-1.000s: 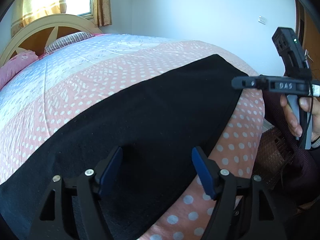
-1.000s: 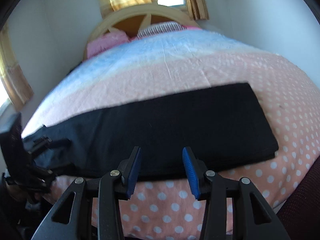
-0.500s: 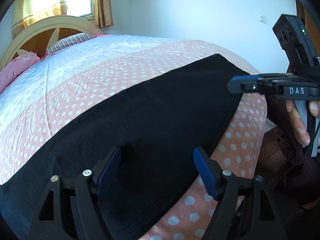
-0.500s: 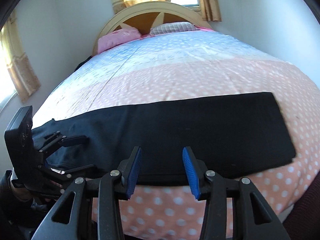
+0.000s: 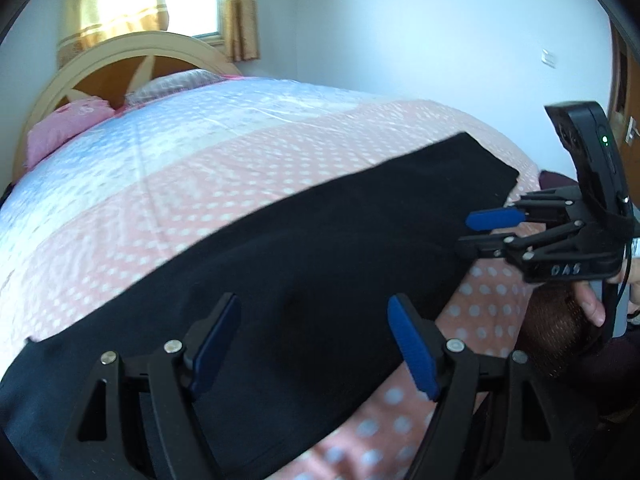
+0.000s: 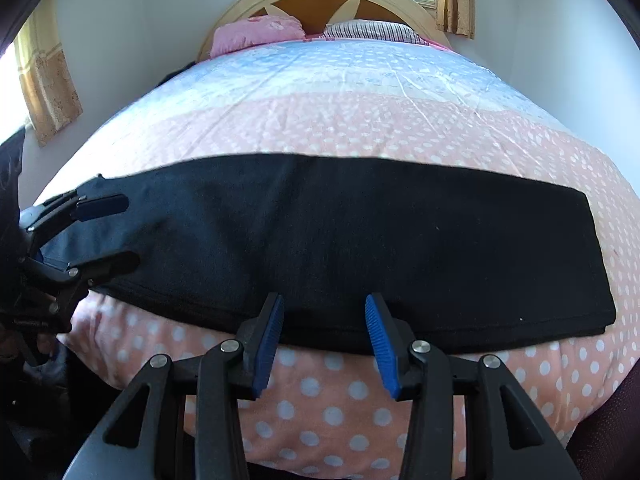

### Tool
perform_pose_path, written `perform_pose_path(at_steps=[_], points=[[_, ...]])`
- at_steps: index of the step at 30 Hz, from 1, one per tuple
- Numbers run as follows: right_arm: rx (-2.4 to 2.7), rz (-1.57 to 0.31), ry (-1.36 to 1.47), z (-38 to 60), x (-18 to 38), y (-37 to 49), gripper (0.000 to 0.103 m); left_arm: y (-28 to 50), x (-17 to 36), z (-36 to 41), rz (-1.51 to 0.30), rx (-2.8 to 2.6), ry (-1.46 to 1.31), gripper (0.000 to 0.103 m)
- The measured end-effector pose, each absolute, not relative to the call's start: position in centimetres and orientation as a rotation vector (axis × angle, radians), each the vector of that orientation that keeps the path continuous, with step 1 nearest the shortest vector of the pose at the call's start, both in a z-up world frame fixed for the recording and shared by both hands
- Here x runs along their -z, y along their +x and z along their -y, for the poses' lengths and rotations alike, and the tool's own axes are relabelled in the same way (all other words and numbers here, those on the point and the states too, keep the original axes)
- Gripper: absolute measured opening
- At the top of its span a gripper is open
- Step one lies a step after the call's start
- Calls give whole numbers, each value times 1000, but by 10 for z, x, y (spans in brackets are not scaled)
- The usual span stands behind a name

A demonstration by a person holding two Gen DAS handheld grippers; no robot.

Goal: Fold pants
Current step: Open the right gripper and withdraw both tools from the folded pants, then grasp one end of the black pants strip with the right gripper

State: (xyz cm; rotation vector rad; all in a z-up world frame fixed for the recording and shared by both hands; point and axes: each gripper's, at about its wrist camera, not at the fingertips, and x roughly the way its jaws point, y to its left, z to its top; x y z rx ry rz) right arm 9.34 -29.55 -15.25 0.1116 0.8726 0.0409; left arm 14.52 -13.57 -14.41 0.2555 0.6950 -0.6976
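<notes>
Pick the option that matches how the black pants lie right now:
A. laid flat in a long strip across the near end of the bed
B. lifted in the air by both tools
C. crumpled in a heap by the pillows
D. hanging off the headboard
A: the pants lie flat in a long strip across the dotted bedspread, and neither open tool grips them.

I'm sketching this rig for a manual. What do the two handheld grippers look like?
Both match: the left gripper and right gripper have black plastic linkage frames with silver pivot screws and ribbed blue pads. The right one's body reads "DAS" in white, topped by a black module with a green light.
</notes>
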Motion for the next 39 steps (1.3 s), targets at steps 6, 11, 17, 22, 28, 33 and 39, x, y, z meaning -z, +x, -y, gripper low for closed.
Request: perform_pose_path(at_steps=[6,11,17,22,28,33,39], points=[[-206,-818,109,254,121,135,45,152,163,67,-735,526,222,89],[-310,-808,130,208,104,195,45,132,180,63,-760,541,257,93],[-467,-888,194,144,103,261,45,122,173,57,-749,569,239,96],[-573,-988,270,99,124,304,45,114,140,27,-628,525,216,96],[-615,-1110,413,63,160,344,45,130,156,-8,-663,427,252,96],[-656,-1184,426,35,174,361,45,127,174,-17,-740,453,191,97],[-668,-1246,388,7,191,366,39,122,153,-33,-645,442,140,97]])
